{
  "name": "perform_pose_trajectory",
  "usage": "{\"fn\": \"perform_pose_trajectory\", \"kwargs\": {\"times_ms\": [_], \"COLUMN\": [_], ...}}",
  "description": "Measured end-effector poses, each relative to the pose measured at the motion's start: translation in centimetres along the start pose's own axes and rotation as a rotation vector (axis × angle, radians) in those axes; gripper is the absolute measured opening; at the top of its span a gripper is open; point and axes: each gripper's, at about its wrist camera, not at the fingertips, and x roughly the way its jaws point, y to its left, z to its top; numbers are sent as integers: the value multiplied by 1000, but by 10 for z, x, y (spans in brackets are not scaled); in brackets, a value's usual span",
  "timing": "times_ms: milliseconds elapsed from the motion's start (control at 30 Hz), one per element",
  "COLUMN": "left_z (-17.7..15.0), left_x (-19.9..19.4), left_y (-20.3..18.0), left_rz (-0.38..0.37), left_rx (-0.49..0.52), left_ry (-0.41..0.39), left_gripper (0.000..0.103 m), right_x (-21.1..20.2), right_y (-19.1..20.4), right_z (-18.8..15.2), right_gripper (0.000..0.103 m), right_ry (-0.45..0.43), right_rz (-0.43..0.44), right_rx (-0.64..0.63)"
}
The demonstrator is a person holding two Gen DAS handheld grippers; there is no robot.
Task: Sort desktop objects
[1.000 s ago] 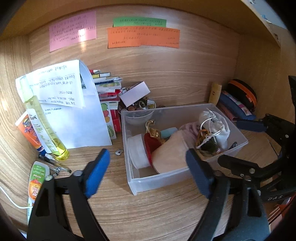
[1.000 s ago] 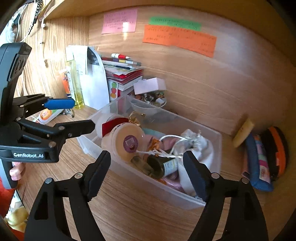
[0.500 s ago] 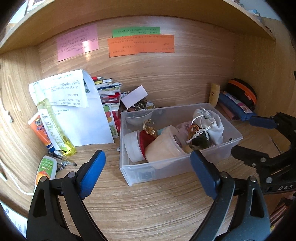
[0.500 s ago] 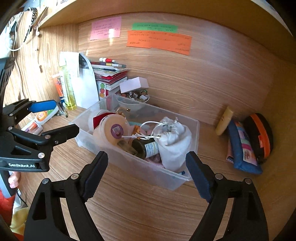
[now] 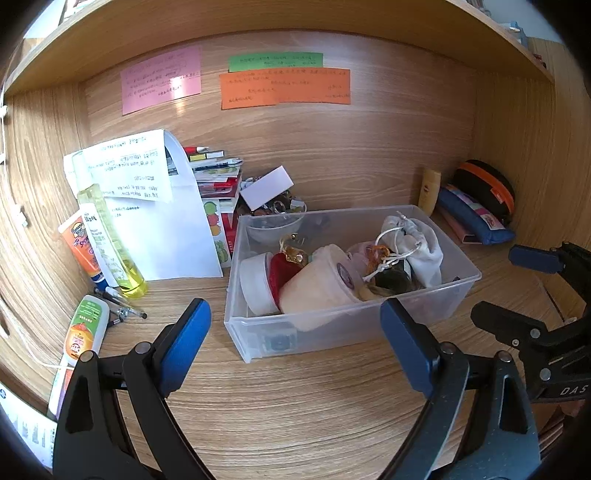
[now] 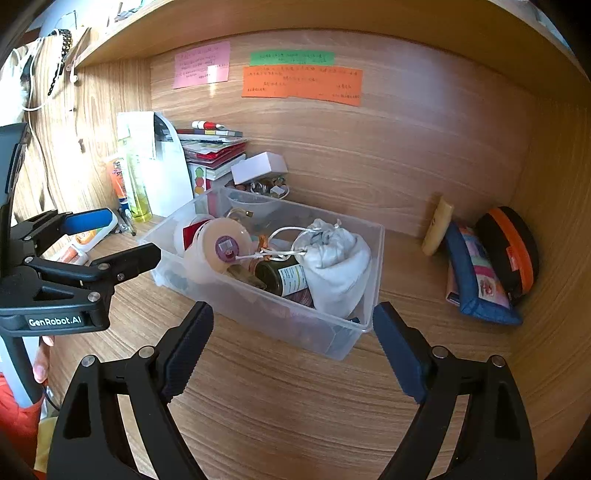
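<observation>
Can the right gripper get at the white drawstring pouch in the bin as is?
Probably yes. The right gripper is open and empty, and the white drawstring pouch sits on top at the near end of the open clear bin.

Straight ahead, high above the gap between the fingers (image 5: 184,332), an orange note (image 5: 284,88) is stuck to the wooden back panel (image 5: 369,147), with a green note (image 5: 275,61) just above it. A pink note (image 5: 161,84) sits apart, above the left-hand finger. The wooden desk (image 5: 295,406) runs under both fingers and a shelf (image 5: 258,22) spans overhead. In the right wrist view, a string of dark beads (image 6: 64,37) hangs far out beyond the left-hand finger.
</observation>
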Motion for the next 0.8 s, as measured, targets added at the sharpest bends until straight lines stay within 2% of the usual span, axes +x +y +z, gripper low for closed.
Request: {"fn": "perform_pose_trajectory", "kwargs": {"times_ms": [800], "left_z": [1], "left_x": [4], "left_y": [-3], "left_rz": [-4], "left_rx": [7], "left_ry": [12], "left_gripper": [94], "right_x": [3], "right_y": [-3], "right_z": [1], "right_gripper": [87], "right_ry": [12], "right_rz": [14], "right_rx": [9]}}
